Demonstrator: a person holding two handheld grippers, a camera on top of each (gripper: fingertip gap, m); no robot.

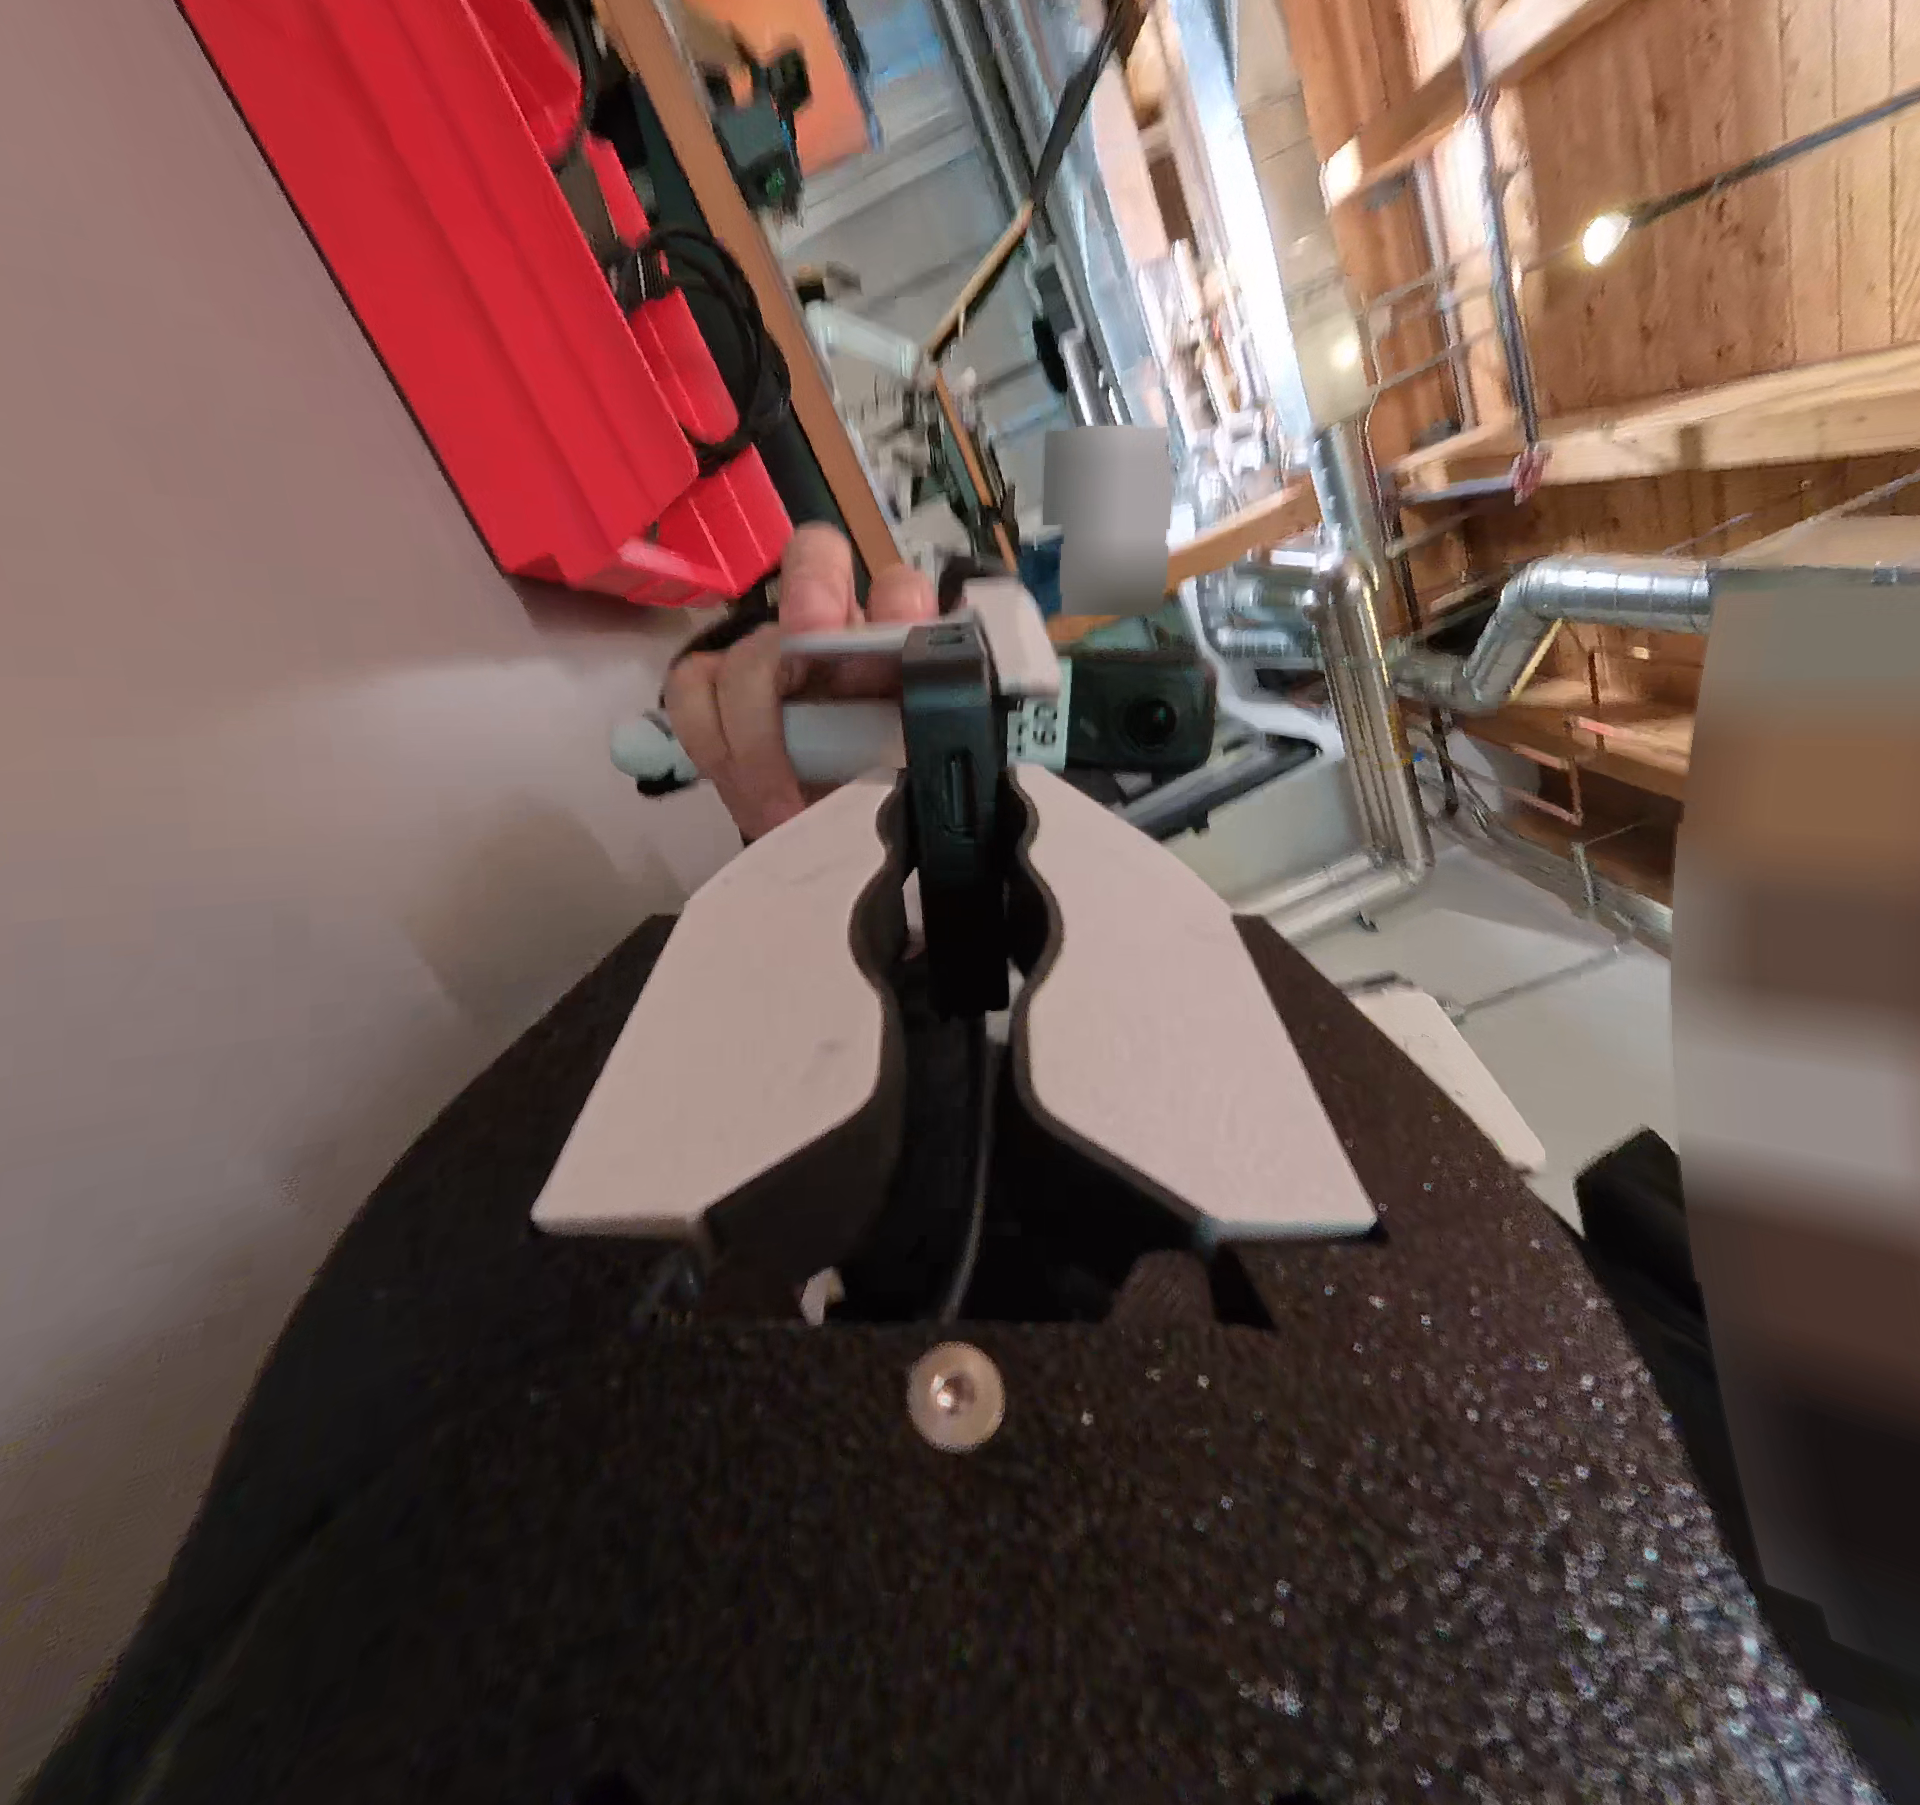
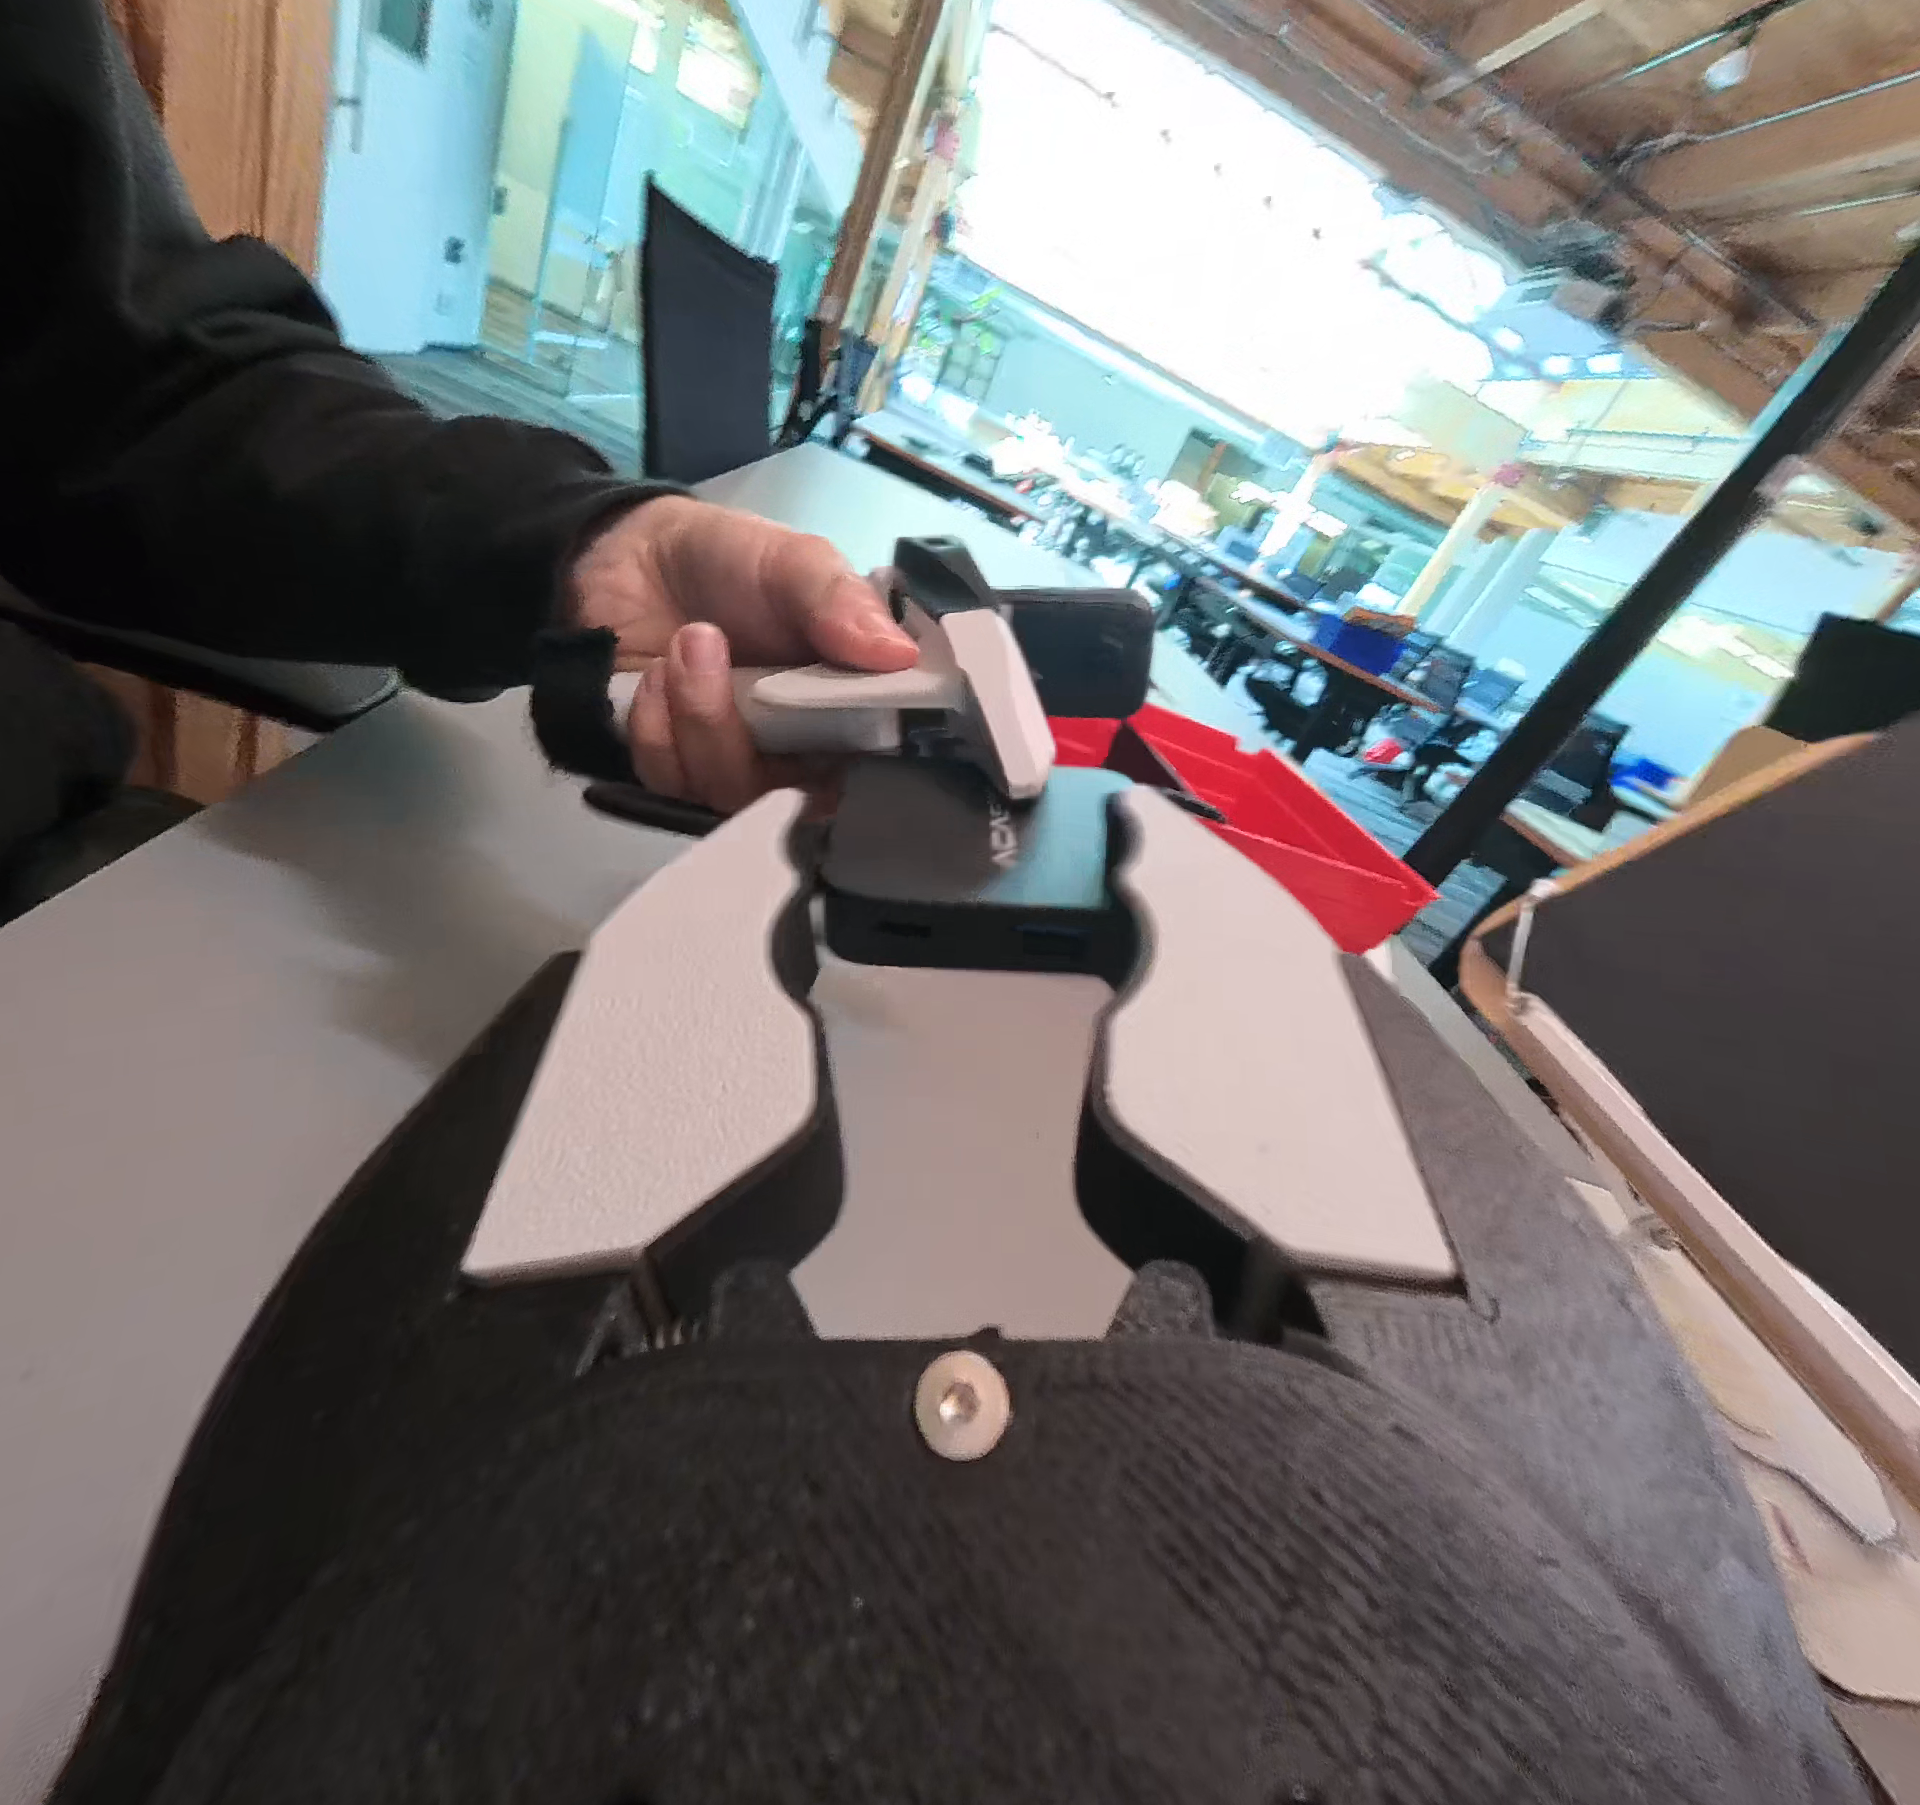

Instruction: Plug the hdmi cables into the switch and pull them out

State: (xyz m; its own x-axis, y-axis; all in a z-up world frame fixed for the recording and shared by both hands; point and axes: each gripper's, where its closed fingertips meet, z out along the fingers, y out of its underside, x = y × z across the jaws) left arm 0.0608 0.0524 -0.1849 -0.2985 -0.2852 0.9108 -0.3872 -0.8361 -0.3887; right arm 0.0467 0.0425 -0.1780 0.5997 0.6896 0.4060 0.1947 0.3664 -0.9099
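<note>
The black HDMI switch (image 2: 966,872) is a flat box held above the grey table (image 2: 312,924). My right gripper (image 2: 961,810) is shut on its two side edges, with ports facing me. My left gripper (image 2: 956,758), held by a hand, clamps its far end from above and below. In the left wrist view the switch (image 1: 951,820) stands edge-on between my left gripper's (image 1: 951,825) shut fingers, one port showing. The right gripper (image 1: 894,695) grips its far end. A thin black cable (image 1: 971,1184) runs from the switch back into my left gripper. No plug sits in the ports I see.
A red bin (image 1: 416,197) stands at the table's far side with black cables (image 1: 717,353) in it; it also shows in the right wrist view (image 2: 1278,820). A black post (image 2: 1662,560) and a dark framed panel (image 2: 1766,976) stand at the right.
</note>
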